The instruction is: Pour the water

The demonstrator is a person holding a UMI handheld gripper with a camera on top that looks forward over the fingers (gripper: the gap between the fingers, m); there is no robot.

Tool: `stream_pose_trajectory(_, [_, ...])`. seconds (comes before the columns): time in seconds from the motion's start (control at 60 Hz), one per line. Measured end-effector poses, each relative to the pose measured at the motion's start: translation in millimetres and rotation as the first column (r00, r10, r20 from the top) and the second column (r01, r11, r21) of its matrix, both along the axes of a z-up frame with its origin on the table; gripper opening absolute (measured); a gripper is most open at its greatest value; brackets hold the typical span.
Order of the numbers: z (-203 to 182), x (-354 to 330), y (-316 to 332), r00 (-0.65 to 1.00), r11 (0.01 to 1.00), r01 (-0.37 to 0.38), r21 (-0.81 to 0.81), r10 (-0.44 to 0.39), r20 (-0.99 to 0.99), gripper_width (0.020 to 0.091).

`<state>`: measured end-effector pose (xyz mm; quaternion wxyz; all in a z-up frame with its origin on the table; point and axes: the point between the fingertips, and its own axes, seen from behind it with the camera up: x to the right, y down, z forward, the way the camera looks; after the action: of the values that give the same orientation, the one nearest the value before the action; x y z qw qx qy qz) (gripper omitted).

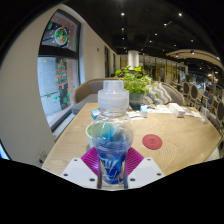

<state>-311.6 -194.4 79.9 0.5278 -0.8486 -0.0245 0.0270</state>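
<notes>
Two pink pads point(93, 158) flank the clear water bottle point(112, 135) with its white cap, and we see the jaws clenched on it above the wooden desk point(170, 135). Beyond lie a red coaster point(152, 142) and a potted plant point(134, 82).

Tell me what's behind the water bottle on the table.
Behind the bottle, held between the gripper fingers, a red coaster lies to one side and a green plant stands farther back. The tabletop directly behind the bottle is hidden.
</notes>
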Motion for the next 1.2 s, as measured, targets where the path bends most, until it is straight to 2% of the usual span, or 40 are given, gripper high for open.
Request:
stream_pose_trajectory(0.133, [18, -11, -4, 1.000, 1.000, 0.022, 0.013, -0.022, -0.012, 0.0285])
stream_pose_trajectory(0.2, [31, -28, -7, 0.998, 1.000, 0.007, 0.019, -0.006, -0.065, 0.0283])
stream_pose_trajectory(0.333, [63, -87, 0, 0.949, 0.999, -0.042, 0.019, 0.046, -0.312, 0.0285])
stream_pose_trajectory(0.4, [75, -115, 13, 0.882, 0.999, -0.044, 0.007, 0.042, -0.469, 0.0285])
stream_pose_trajectory(0.483, [94, -144, 25, 0.693, 0.997, -0.048, -0.057, -0.008, -0.721, 0.0284])
stream_pose_trajectory(0.55, [104, -161, 43, 0.430, 0.991, -0.060, -0.118, -0.081, -0.899, 0.0282])
stream_pose_trajectory(0.6, [111, -164, 57, 0.247, 0.987, -0.064, -0.145, -0.125, -0.961, 0.0284])
stream_pose_trajectory(0.633, [123, -169, 55, 0.159, 0.984, -0.069, -0.164, -0.151, -0.976, 0.0284])
stream_pose_trajectory(0.717, [118, -176, 80, -0.020, 0.980, -0.086, -0.180, -0.183, -0.983, 0.0282])
stream_pose_trajectory(0.733, [128, -174, 72, -0.055, 0.977, -0.094, -0.192, -0.198, -0.979, 0.0282])
stream_pose_trajectory(0.95, [119, -174, 112, -0.452, 0.957, -0.093, -0.274, -0.285, -0.845, 0.0284])
stream_pose_trajectory(1.083, [119, -164, 113, -0.603, 0.945, -0.099, -0.312, -0.306, -0.737, 0.0284])
stream_pose_trajectory(1.2, [111, -167, 118, -0.588, 0.936, -0.124, -0.329, -0.336, -0.735, 0.0283])
